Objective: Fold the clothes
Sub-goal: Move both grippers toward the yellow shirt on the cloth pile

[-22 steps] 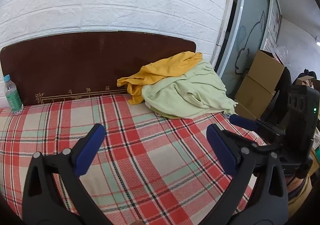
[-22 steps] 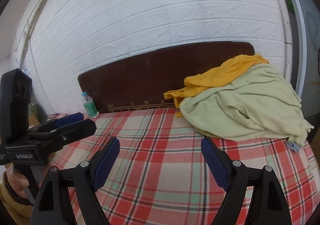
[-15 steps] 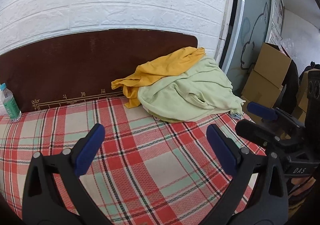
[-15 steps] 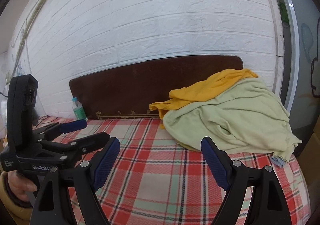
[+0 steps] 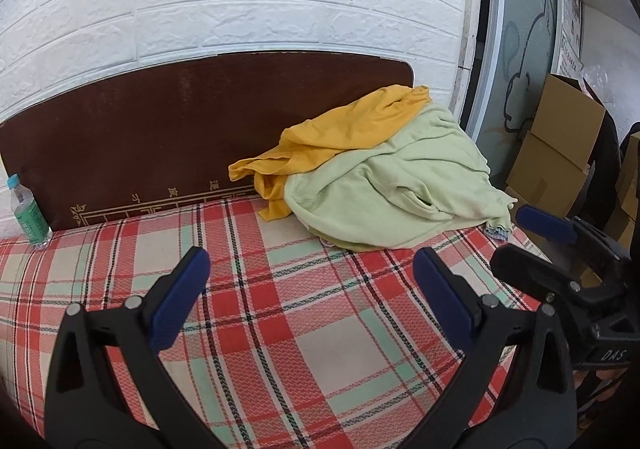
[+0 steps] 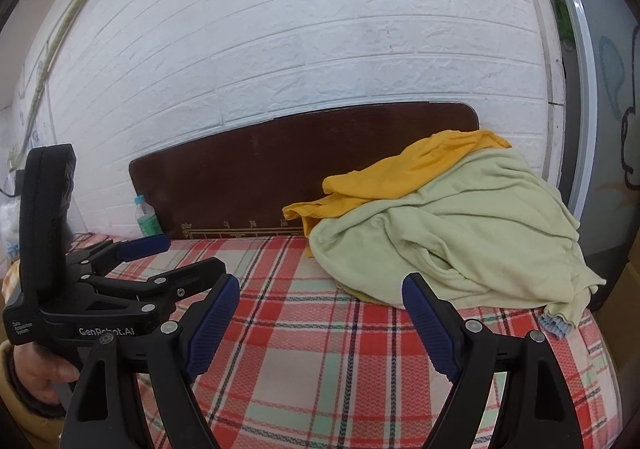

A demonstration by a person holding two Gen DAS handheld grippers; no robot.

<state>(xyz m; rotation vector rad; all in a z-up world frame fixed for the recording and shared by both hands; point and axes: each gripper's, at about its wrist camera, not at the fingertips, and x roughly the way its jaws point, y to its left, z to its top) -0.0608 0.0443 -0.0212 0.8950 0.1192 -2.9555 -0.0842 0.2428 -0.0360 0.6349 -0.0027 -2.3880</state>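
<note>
While unfolded, pale green garment (image 5: 400, 189) atop plaid bed (image 5: 280, 309)

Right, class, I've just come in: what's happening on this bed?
A person holds a claw in each hand over a plaid bed. Both the left claw and the right claw are open and empty. A green garment lies crumpled at the headboard end, with a yellow garment partly under it. Neither is touched; no folding has begun.
</note>
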